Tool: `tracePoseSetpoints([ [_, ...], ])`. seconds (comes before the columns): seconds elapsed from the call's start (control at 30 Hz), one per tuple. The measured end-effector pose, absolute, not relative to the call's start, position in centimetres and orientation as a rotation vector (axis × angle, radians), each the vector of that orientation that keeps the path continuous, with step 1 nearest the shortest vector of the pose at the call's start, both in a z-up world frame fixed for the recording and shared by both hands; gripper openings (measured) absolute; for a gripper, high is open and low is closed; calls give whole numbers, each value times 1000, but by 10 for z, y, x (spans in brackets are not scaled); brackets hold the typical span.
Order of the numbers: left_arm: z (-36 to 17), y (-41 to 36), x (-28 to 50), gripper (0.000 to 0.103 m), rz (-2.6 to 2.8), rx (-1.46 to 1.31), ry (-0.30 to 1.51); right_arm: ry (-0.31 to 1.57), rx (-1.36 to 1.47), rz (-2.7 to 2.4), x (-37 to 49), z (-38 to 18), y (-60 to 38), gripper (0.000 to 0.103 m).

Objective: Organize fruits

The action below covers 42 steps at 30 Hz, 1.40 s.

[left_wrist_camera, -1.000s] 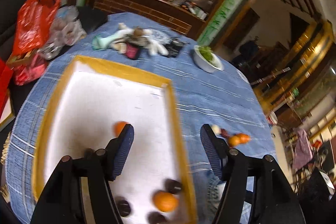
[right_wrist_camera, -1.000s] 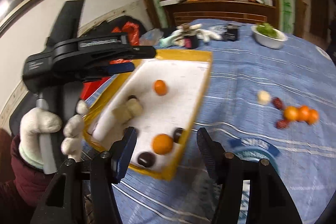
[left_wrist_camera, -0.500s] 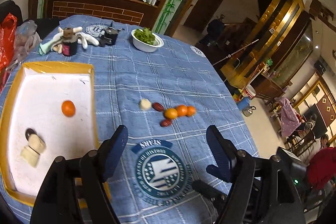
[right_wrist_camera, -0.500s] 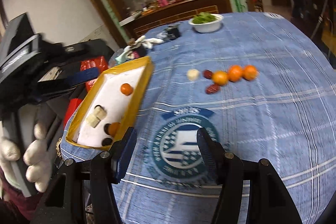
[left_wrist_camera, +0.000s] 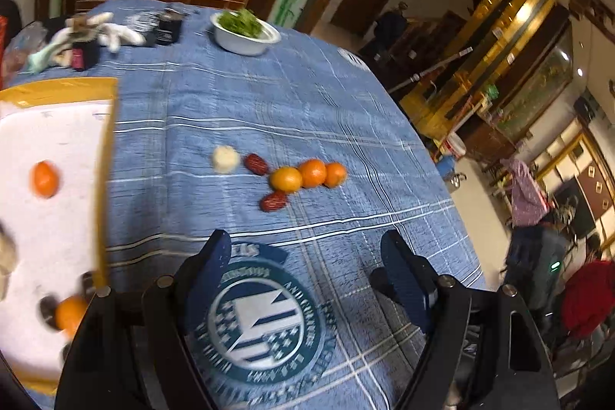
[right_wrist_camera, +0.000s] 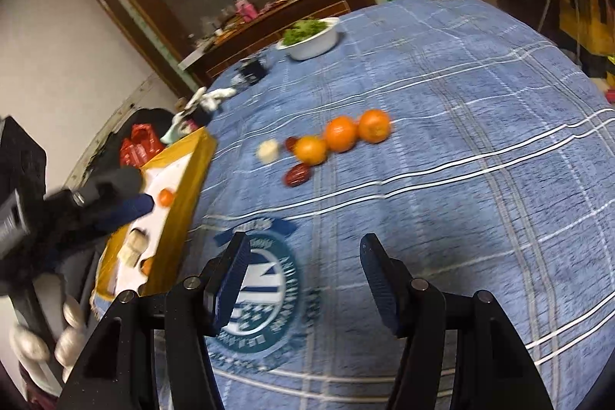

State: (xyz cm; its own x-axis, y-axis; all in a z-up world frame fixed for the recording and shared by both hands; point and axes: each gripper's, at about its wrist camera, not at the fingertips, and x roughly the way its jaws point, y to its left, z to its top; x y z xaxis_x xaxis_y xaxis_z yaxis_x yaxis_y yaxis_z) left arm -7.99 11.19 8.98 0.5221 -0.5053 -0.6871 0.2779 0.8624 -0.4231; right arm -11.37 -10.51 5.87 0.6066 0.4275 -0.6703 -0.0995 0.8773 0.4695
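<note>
Left wrist view shows the left hand-held gripper spread wide and holding nothing, above the round emblem printed on the blue cloth of the table. Beyond it, at about 12 o'clock, lies the loose fruit: two dates, three oranges touching in a short row, and one pale piece. The row has its long axis from 9 to 3 o'clock, so it lies across the line of the fingers. The tray is at 9 to 10 o'clock, with two oranges inside.

From the right wrist, the right hand-held gripper is also spread and empty, and the same fruit lies at 12 o'clock, the tray at 10 o'clock. I judge both grippers about equally near to the fruit; I cannot say which is nearer.

Motion blur softens both pictures. The tray is cut off at the left edge, its dark pieces are hard to identify, and the left gripper partly hides it in the right view. Farther away stands a bowl of greens.
</note>
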Motion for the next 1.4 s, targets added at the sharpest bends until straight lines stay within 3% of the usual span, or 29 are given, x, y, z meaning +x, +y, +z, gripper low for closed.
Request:
tracePoseSetpoints([
  [0.2,63,82,-62,79,-506,-266,937,875,394,246,-93,51,-142,64],
  [0.43,63,119,-65,79,-397,-256,907,884,484,231,-34,44,-180,63],
  [0.6,57,151,-68,79,-300,-219,911,908,437,290,21,41,-145,47],
  [0.77,54,159,-68,79,-295,-232,922,915,246,276,57,36,-94,47],
  [1.03,52,149,-71,79,-338,-224,925,939,-53,303,6,42,-85,46],
  [1.2,50,136,-71,79,-368,-203,925,947,103,318,-38,47,-141,47],
  [1.4,48,112,-79,79,-418,-169,937,938,216,286,-31,34,-157,47],
])
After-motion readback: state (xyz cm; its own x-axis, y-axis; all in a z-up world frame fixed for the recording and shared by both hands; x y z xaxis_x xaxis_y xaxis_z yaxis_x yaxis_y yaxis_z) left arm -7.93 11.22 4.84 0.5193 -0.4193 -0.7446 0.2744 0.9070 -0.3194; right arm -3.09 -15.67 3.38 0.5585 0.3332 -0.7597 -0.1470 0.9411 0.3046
